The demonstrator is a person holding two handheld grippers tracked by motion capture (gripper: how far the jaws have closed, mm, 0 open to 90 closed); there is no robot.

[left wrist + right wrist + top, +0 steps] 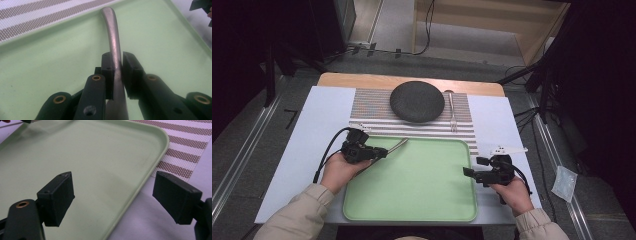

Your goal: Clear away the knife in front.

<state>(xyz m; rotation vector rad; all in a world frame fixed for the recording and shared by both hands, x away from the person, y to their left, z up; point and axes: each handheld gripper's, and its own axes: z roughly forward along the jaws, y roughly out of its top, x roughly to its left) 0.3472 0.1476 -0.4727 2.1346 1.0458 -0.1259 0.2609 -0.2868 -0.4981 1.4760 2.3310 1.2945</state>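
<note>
Nearest to the person, the green tray (412, 185) is lying on the white table cover (312, 135), its long side running left to right. Both forearms in beige sleeves are coming in from the near edge.

The right gripper (469, 172) is hovering over the tray's right rim at mid-depth. In the right gripper view (113, 200) its jaws are standing wide apart with nothing between them; one pad is hanging over the tray floor, the other over the white cover just outside the rim. Released.

The left gripper (382, 151) is sitting a little farther off, at the tray's far left corner. Its jaws are clenched on the metal utensil handle (396, 146). In the left gripper view (116, 67) the two pads are pressing on either side of the handle (113, 42), which is passing between them and arching up and away over the tray floor (50, 62). Which end of the utensil is facing the camera I cannot tell. In the high view the free end is pointing right and far, reaching about to the tray's far rim.

Beyond the tray, the striped placemat (367, 107) is lying flat. On it, a dark round plate (417, 101) is resting centrally, and a fork (452, 112) is lying just right of the plate, apart from it.
</note>
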